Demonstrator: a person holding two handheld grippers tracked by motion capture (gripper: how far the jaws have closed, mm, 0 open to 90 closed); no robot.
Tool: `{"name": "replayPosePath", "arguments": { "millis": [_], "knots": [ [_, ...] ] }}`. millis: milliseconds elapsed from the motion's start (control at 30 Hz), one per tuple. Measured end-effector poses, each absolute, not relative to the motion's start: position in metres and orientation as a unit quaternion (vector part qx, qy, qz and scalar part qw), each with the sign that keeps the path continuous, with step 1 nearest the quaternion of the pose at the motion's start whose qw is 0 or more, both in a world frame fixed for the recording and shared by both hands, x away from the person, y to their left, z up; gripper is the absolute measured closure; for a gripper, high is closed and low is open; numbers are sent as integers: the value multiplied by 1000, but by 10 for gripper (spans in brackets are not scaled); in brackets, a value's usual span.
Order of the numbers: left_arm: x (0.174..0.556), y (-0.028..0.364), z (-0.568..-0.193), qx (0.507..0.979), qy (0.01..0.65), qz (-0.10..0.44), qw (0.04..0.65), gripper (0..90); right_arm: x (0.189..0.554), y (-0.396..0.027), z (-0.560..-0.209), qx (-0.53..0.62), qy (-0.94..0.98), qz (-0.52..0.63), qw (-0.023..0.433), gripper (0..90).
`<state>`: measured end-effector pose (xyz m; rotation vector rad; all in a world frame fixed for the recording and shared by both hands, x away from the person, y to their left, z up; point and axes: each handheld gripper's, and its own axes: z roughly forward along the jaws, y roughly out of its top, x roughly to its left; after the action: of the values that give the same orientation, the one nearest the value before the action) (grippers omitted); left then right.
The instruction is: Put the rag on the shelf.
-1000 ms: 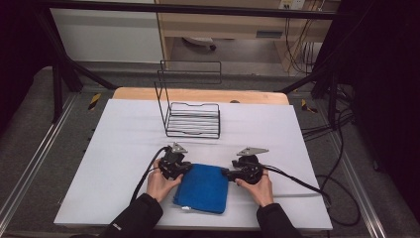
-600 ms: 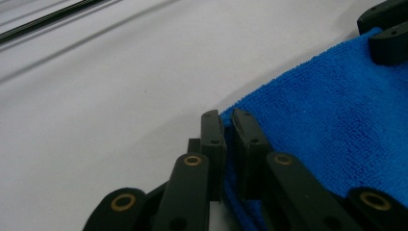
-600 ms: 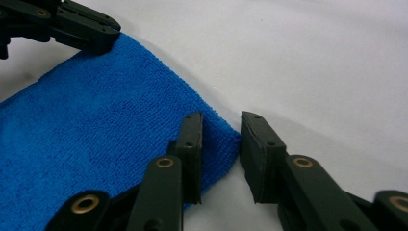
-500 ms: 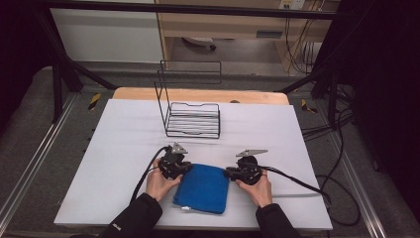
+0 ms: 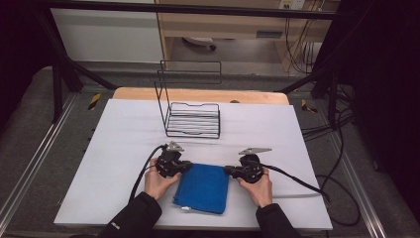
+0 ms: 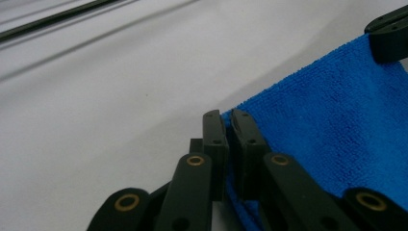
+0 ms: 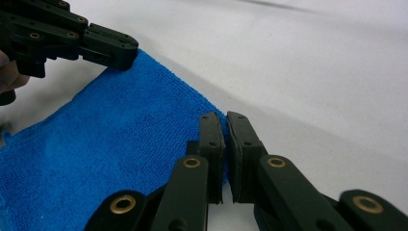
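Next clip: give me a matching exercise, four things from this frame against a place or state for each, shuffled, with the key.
Things:
1. left gripper
2. right gripper
3. blue towel
4. black wire rack

Places or states:
A. stands at the far middle of the white table, beyond both hands
B. lies folded between the two hands
C. shut on the towel's far right corner
D. shut on the towel's far left corner

Pairs: 1-D, 2-C, 3-B, 4-A
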<state>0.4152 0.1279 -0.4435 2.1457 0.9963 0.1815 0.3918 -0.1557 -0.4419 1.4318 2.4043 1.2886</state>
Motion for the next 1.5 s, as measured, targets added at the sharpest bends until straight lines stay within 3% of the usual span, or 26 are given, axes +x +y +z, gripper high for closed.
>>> {"name": "replayPosePath", "arguments": {
  "millis": [533,1500],
  "knots": [
    [396,149,-414,811,378,93,436,856,382,-154,-421,434,762,477,57,865],
    [368,152,-374,787,349,147,488,857,368,-159,-387,393,746,525,115,868]
  ]
}}
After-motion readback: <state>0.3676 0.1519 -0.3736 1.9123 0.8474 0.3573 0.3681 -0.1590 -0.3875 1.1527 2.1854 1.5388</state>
